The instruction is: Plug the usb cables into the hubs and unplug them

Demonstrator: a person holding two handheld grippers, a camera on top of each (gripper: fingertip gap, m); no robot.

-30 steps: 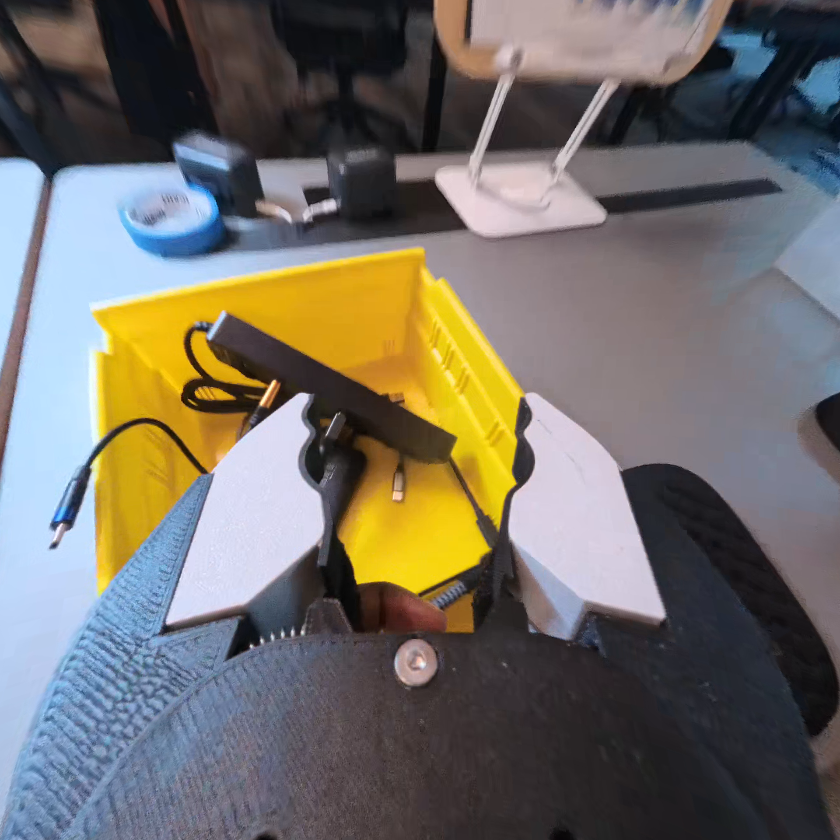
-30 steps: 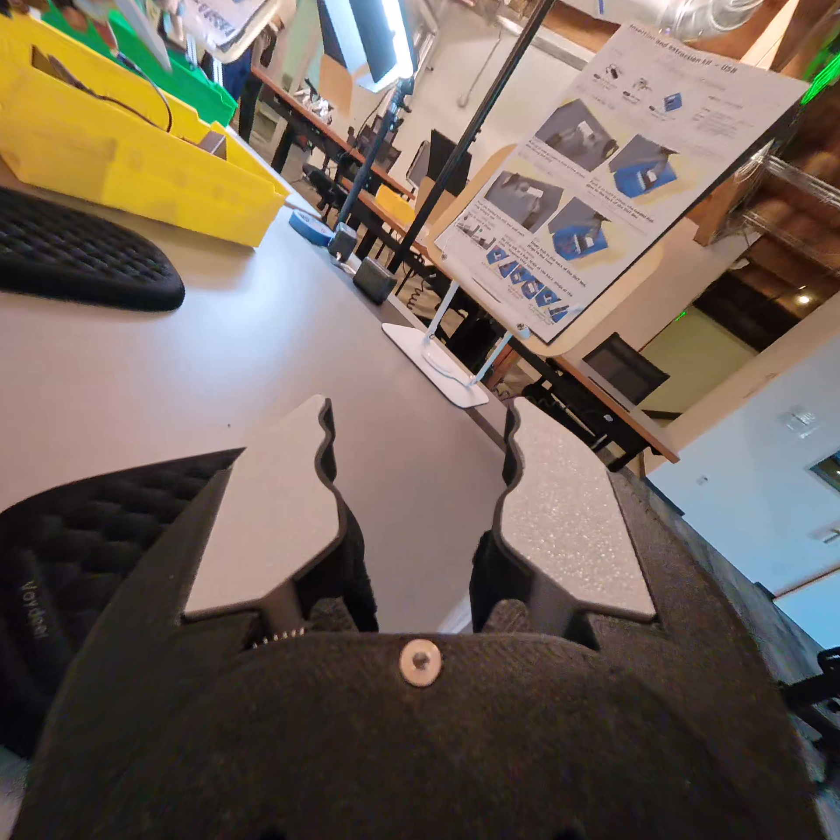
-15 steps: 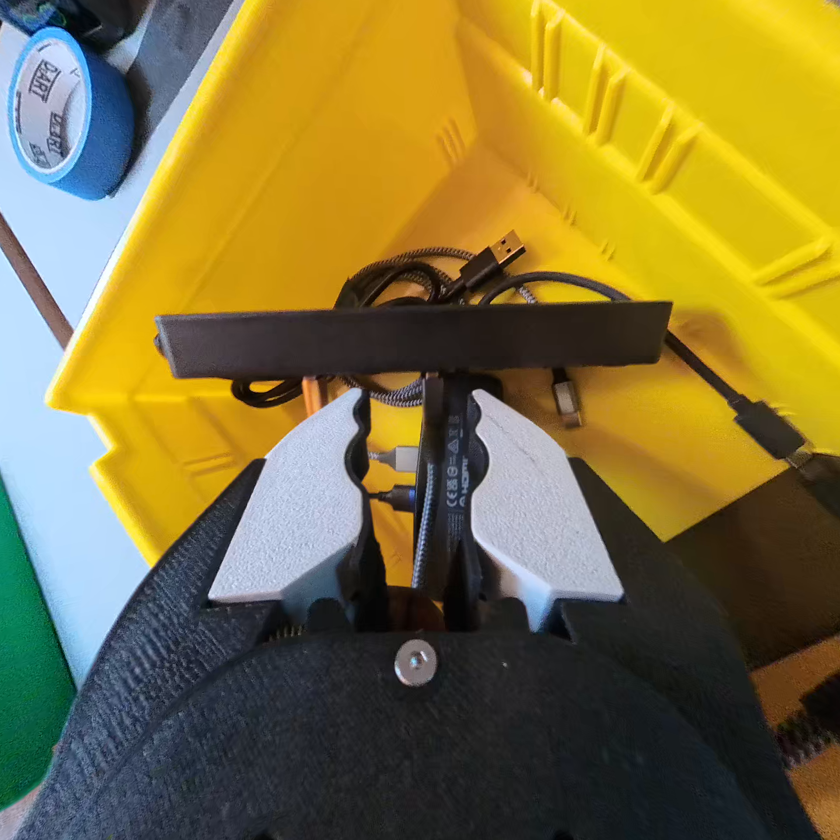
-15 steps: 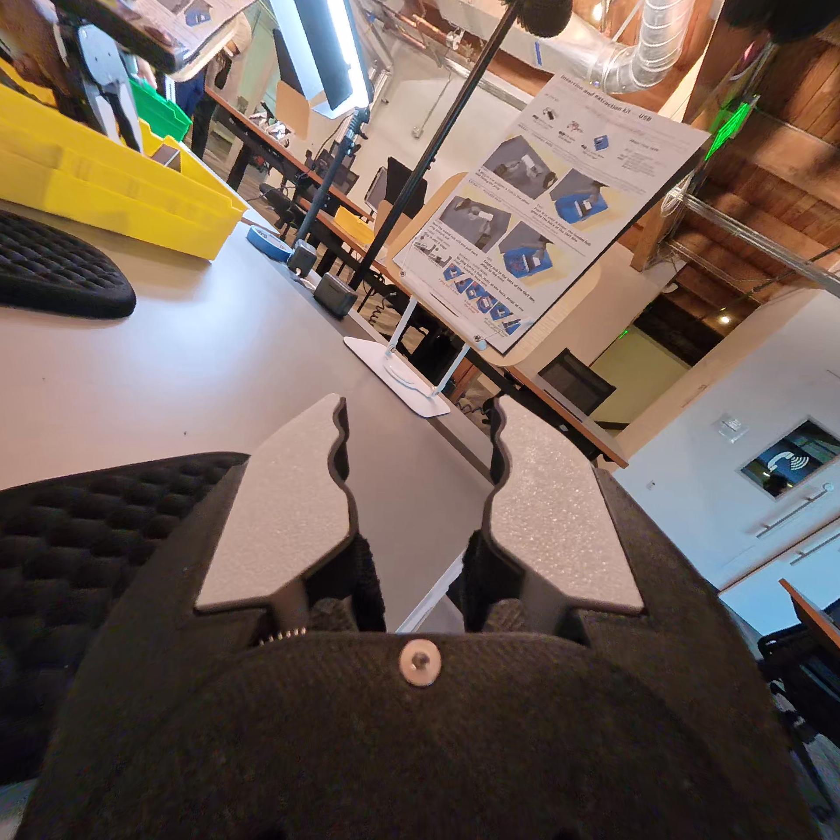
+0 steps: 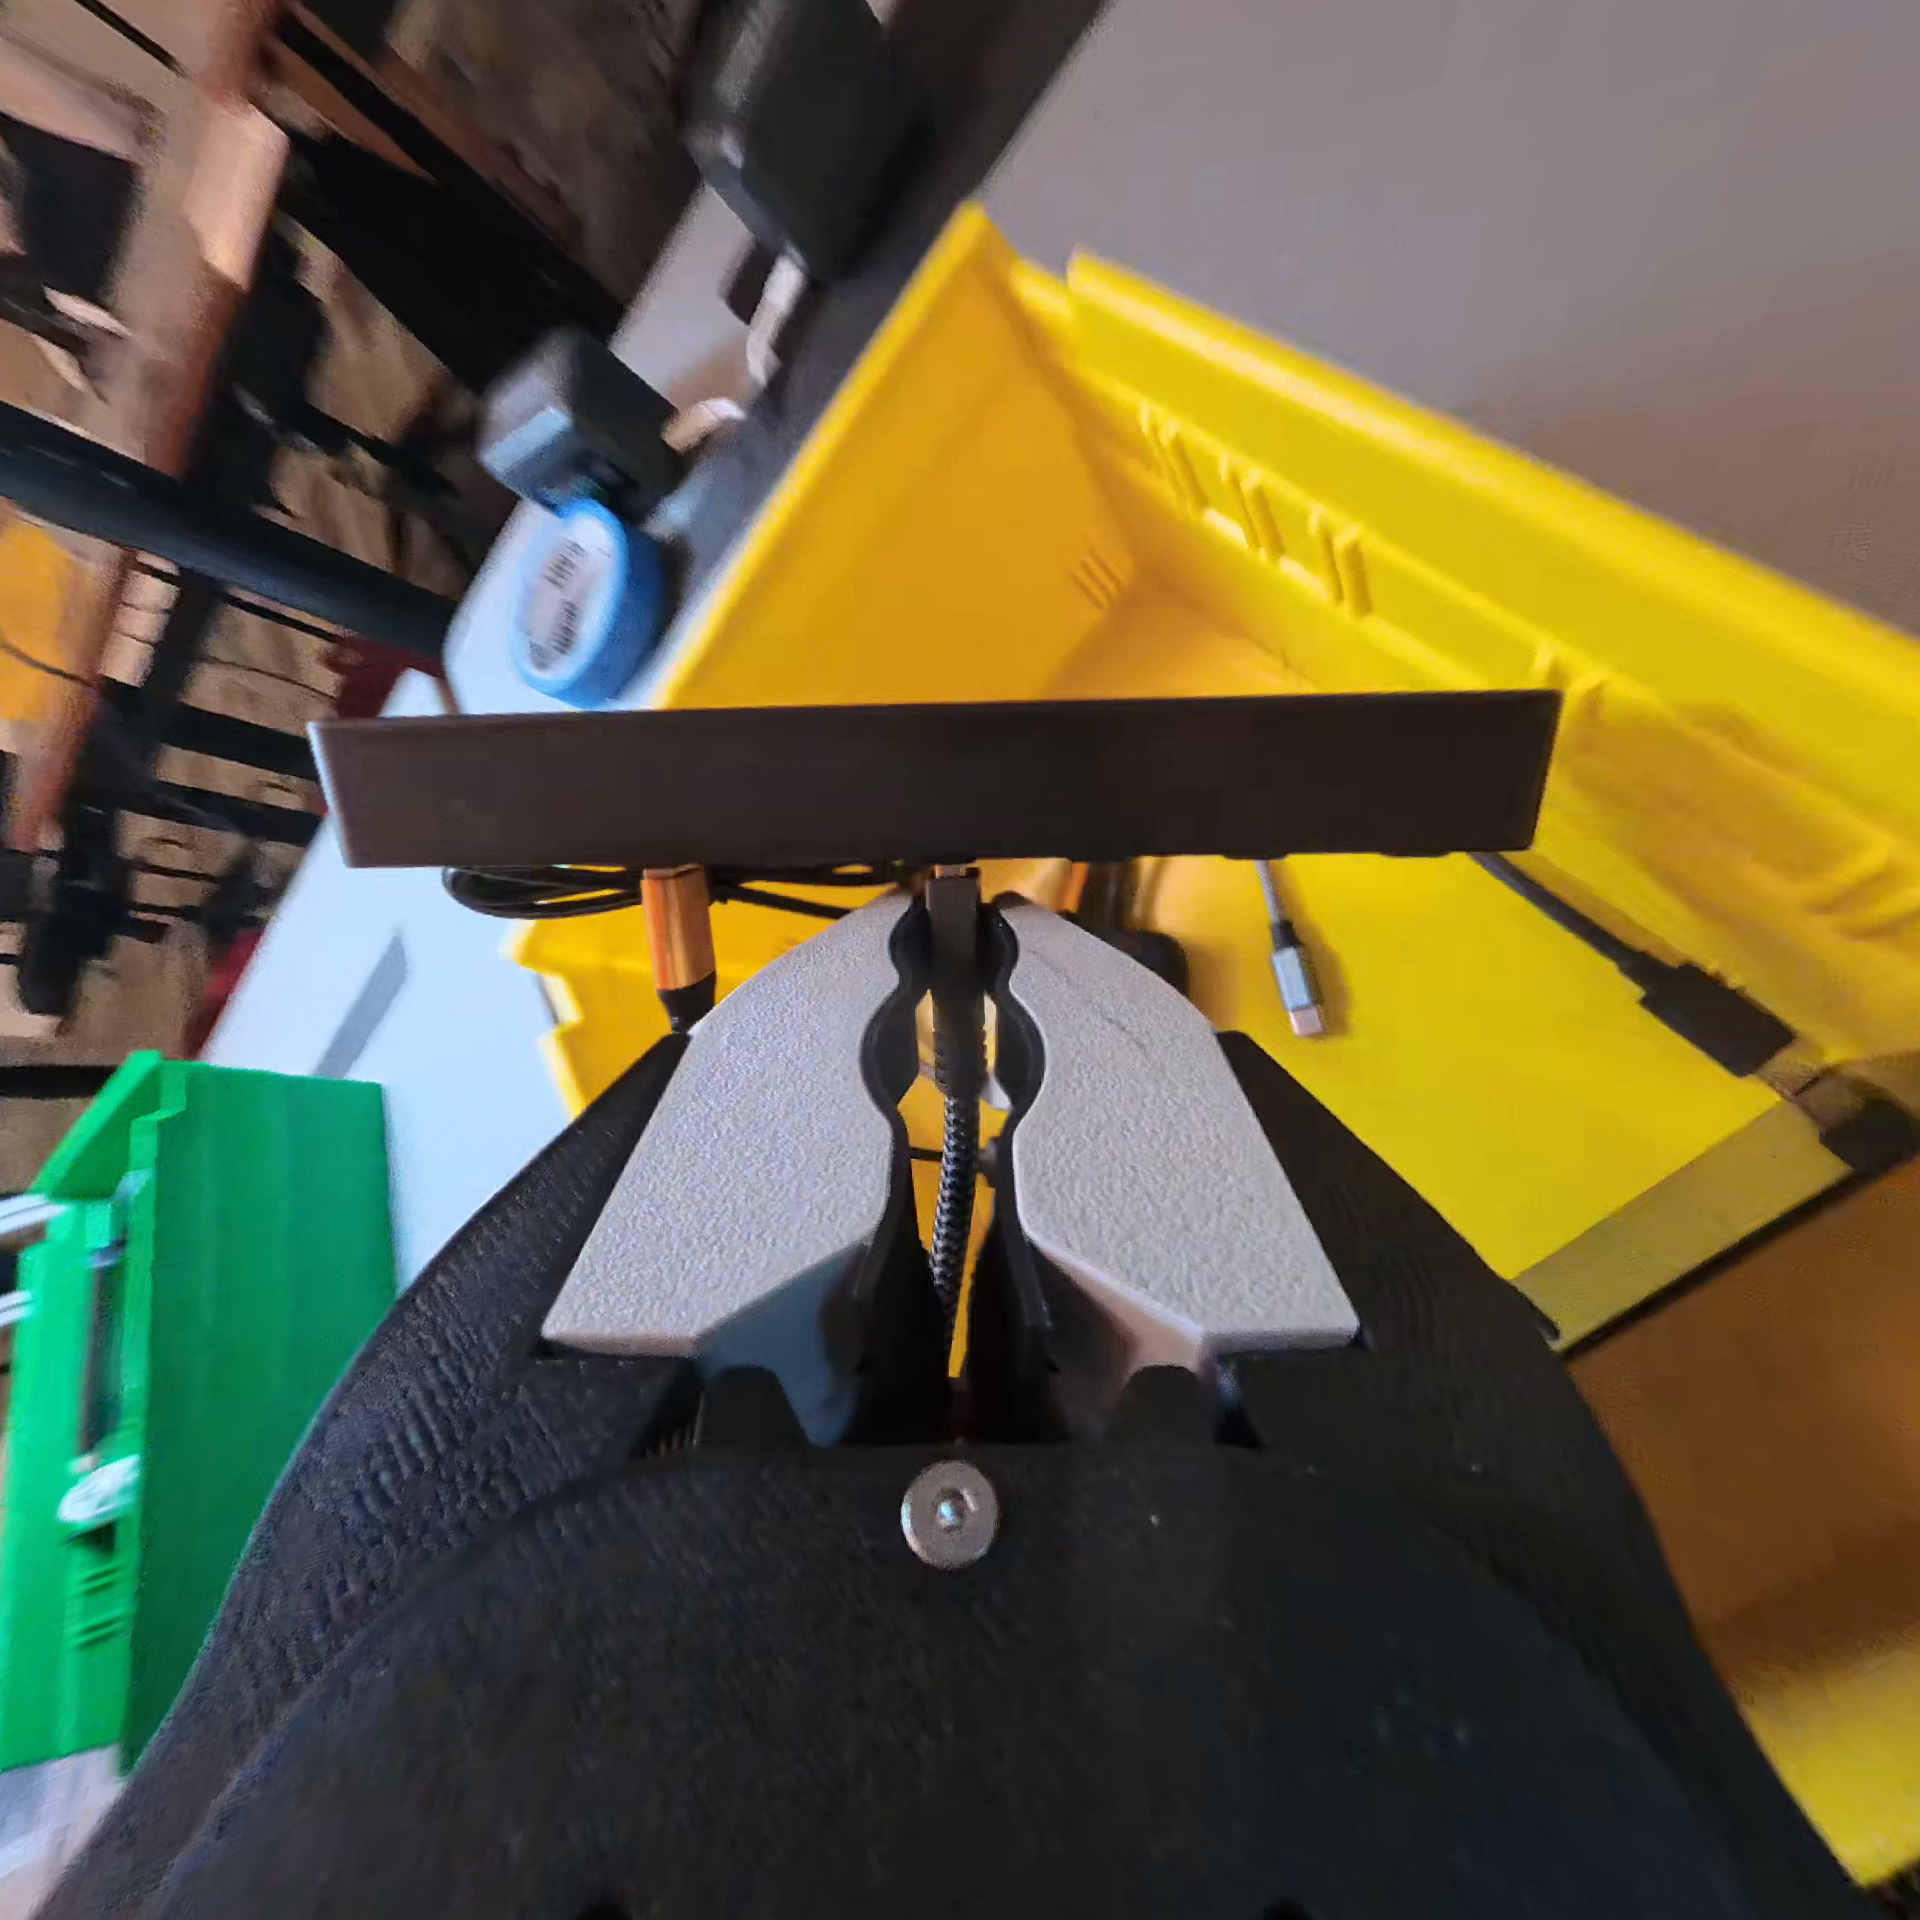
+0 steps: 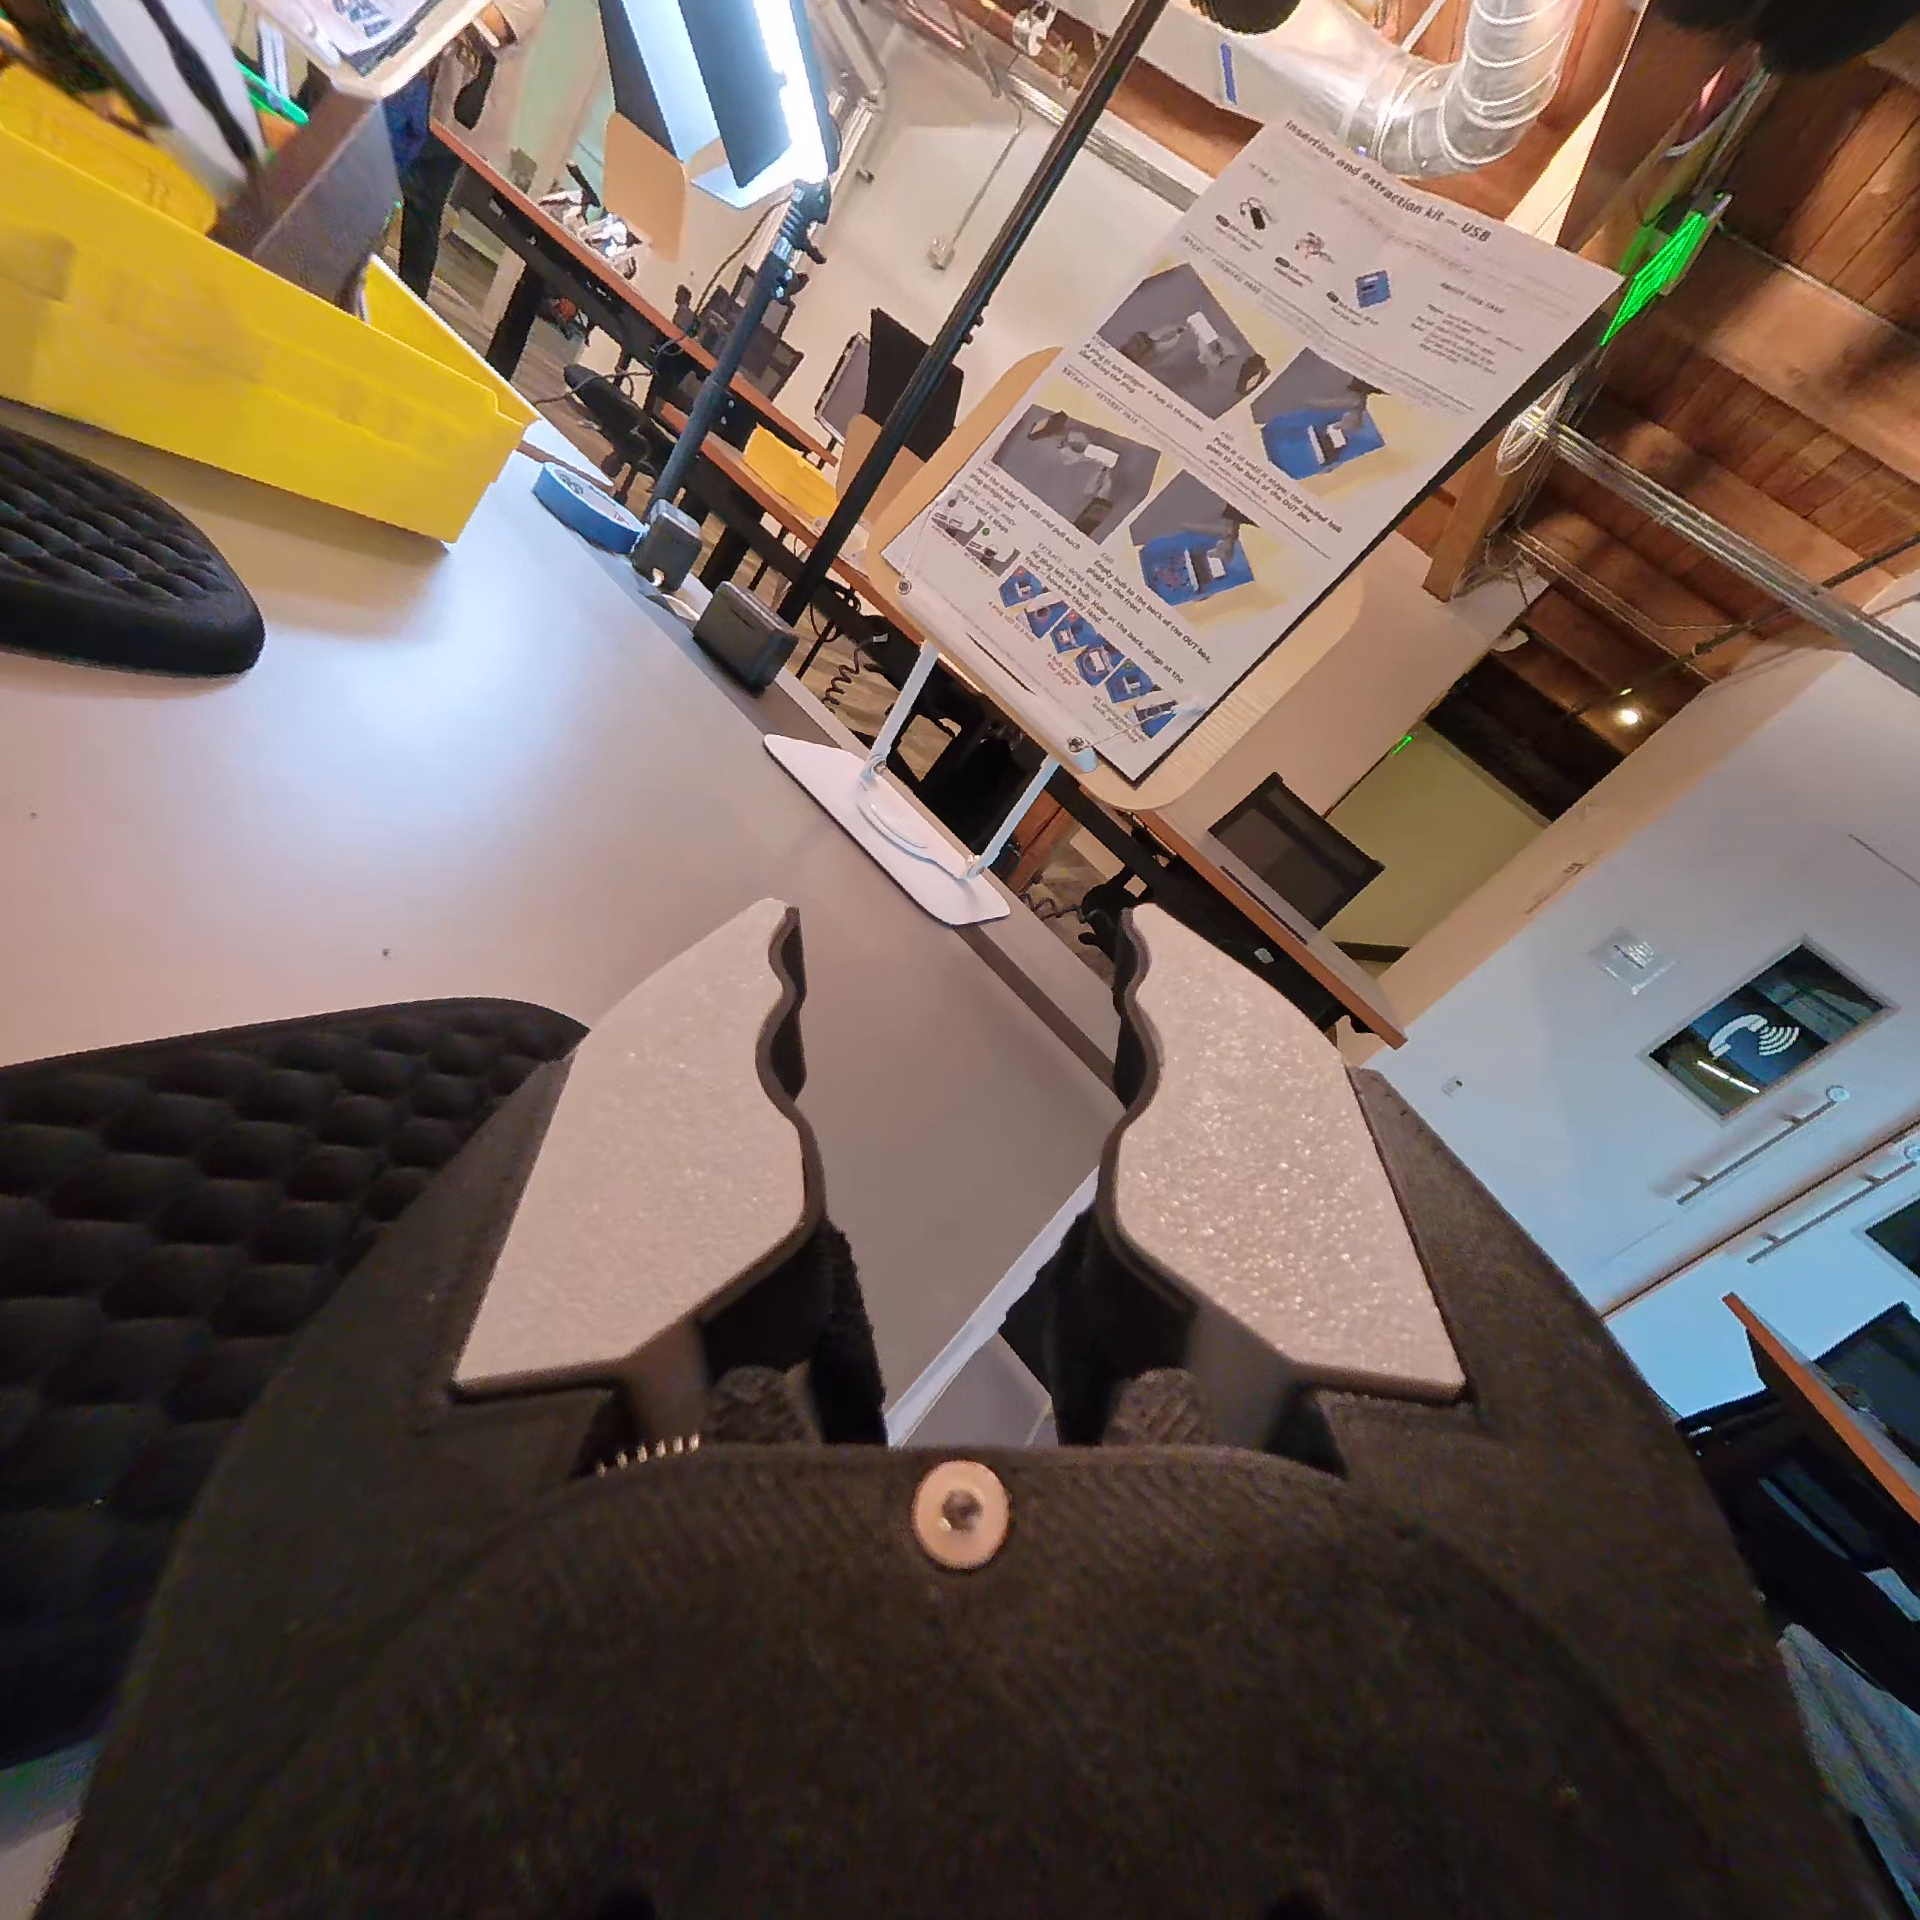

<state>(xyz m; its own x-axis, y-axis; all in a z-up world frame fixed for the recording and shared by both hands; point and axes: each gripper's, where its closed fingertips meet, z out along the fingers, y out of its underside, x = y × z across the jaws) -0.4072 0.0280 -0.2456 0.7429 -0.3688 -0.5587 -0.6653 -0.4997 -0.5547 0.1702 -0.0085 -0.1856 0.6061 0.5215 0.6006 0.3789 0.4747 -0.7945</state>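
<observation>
Our left claw [image 5: 954,935] is clenched on a braided cable [image 5: 956,1174] whose plug enters the black hub [image 5: 935,779], held crosswise just beyond the fingertips above the yellow bin [image 5: 1455,1091]. An orange plug [image 5: 677,951] also hangs from the hub. The grey worktop [image 6: 416,810] carries the bin, blue tape [image 6: 587,506] and an instruction board [image 6: 1236,447]. Our right claw [image 6: 956,997] hangs low over the worktop, released and empty.

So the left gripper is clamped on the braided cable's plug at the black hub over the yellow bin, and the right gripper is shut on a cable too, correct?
Not quite. The left gripper is indeed shut on the braided cable's plug at the black hub over the yellow bin. But the right wrist view shows the right gripper open and holding nothing, above the table.
</observation>
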